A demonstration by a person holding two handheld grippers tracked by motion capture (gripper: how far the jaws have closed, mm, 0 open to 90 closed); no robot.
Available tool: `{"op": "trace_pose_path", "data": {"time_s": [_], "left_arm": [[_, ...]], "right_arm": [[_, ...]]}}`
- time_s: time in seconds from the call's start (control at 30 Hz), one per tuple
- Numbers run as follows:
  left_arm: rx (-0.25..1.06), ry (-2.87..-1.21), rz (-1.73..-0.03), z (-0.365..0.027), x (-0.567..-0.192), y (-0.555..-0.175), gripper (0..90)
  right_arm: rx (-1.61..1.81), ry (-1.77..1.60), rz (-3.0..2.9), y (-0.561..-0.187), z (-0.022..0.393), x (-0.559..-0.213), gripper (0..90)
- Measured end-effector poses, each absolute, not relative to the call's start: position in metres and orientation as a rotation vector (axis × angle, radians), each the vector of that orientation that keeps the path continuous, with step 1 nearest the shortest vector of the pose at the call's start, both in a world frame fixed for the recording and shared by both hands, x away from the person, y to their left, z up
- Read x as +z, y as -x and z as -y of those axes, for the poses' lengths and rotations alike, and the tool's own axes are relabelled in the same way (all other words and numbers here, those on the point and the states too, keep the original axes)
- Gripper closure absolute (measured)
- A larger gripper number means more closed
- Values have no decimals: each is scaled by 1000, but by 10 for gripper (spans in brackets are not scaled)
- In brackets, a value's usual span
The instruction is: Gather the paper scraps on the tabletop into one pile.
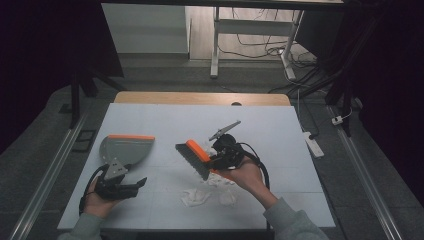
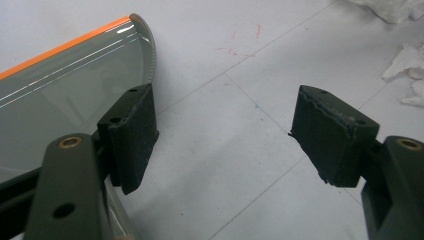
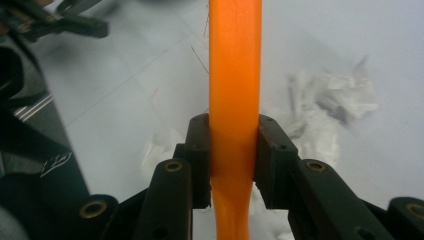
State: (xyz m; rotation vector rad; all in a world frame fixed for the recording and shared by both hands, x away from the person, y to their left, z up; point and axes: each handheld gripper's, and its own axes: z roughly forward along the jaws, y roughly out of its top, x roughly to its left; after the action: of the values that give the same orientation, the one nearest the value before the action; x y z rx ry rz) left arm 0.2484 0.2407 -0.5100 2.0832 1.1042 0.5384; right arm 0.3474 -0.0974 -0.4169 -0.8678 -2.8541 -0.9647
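Note:
A grey dustpan [image 1: 127, 147] with an orange front edge lies on the left of the white table [image 1: 165, 117]. My left gripper [image 1: 132, 176] rests just in front of it, jaws wide open. In the left gripper view the left gripper [image 2: 225, 140] has bare table between its pads, and the dustpan [image 2: 65, 85] lies outside the left jaw. My right gripper [image 1: 216, 160] holds a brush [image 1: 192, 157] with black bristles and an orange back, raised above the table's middle. In the right gripper view both pads of the right gripper [image 3: 234, 160] press on the orange brush handle [image 3: 235, 75].
Crumpled white paper scraps [image 1: 207, 192] lie on the table under the right hand, and the paper scraps [image 3: 330, 100] spread past the handle. A wooden strip [image 1: 200, 98] marks the far table edge. On the floor to the right lie a power strip [image 1: 314, 144] and cables.

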Motion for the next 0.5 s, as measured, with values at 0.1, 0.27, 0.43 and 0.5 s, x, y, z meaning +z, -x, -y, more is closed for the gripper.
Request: {"op": "trace_pose_path", "data": {"time_s": [0.1, 0.27, 0.43, 0.5], "left_arm": [[536, -2083, -1106, -241, -510, -248, 269], [537, -2082, -1105, -241, -510, -248, 269], [536, -2079, -1109, -242, -510, -248, 270], [537, -2083, -1109, -242, -510, -249, 270]], "right_arm": [[-944, 779, 2866, -335, 94, -415, 707], [-875, 644, 2903, -313, 86, -417, 707], [-816, 584, 2923, -303, 85, -420, 707], [-798, 560, 2932, -300, 84, -422, 707]]}}
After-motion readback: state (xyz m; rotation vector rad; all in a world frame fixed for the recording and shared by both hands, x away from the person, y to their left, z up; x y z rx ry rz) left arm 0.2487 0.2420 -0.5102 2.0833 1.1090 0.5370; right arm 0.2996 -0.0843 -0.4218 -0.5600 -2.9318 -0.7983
